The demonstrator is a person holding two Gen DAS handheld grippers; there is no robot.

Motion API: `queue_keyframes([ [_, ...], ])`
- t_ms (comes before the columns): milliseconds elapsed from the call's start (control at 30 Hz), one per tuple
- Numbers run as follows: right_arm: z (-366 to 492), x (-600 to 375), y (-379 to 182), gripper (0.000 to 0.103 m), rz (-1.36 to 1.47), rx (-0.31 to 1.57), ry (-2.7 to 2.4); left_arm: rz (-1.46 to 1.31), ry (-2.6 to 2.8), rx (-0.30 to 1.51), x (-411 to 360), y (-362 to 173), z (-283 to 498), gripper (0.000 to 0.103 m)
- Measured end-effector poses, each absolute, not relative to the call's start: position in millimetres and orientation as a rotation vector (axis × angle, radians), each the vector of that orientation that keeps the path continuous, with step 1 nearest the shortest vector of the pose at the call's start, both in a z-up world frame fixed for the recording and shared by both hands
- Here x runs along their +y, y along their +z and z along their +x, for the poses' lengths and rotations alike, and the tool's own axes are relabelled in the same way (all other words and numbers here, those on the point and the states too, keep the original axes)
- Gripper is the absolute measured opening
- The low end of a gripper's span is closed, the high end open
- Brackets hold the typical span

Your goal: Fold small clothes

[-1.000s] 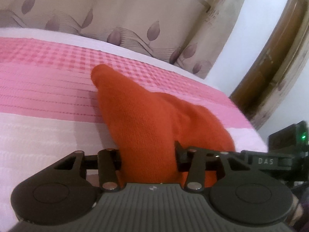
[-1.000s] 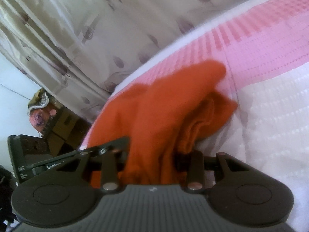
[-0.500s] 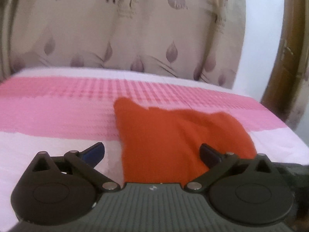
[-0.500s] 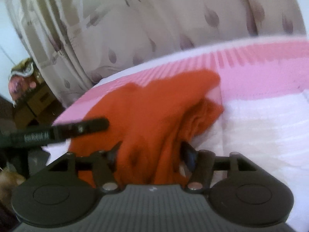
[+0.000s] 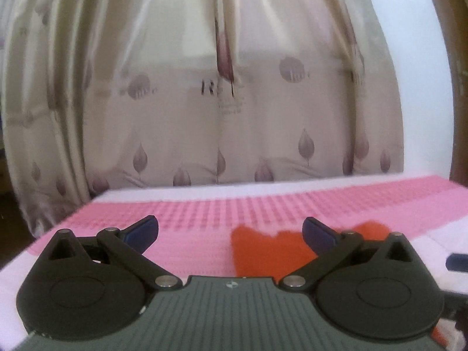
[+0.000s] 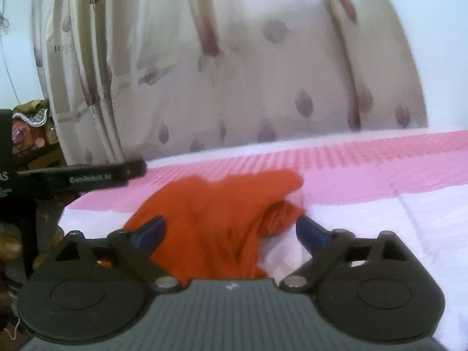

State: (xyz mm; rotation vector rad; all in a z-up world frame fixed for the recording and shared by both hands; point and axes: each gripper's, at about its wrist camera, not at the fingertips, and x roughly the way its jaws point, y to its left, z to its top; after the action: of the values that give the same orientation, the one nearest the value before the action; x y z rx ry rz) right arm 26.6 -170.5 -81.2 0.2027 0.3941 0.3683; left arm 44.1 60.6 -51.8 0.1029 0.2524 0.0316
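The orange cloth (image 6: 210, 213) lies bunched on the bed (image 6: 380, 204), near the far edge with the pink stripe. It could flop open, because one side is puffed up and nothing holds it down. Both tools have just been opening: the left tool (image 5: 229, 231) and right tool (image 6: 231, 231) stand wide apart, pressing on nothing. I count one cloth, two tools, one bed, one curtain (image 5: 234, 102).

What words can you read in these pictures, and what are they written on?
"GenRobot.AI": white letters, a bit blurred, on the black bar of the other gripper, seen at the left of the right wrist view.
"AS": the end of a cut-off word on the black block at that view's left edge.
"R": the only clear letter of a dark word on the curtain in the left wrist view; the rest is too blurred.
Other curtain print: too blurred to read.
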Motion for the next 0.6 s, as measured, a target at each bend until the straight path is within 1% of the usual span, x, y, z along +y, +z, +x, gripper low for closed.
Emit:
queue_keyframes([
  [167, 15.9, -174.7, -72.8, 0.098, 0.198, 0.375, 0.356, 0.073, 0.024, 0.236, 55.8, -36.6, 34.6, 0.103],
  [300, 10.3, -178.8, -68.5, 0.099, 0.208, 0.368, 0.353, 0.061, 0.094, 0.177, 52.4, -26.7, 21.1, 0.103],
  [600, 2.4, -177.2, -64.0, 0.099, 0.197, 0.356, 0.336, -0.031, -0.061, 0.184, 61.3, -7.4, 9.1, 0.103],
])
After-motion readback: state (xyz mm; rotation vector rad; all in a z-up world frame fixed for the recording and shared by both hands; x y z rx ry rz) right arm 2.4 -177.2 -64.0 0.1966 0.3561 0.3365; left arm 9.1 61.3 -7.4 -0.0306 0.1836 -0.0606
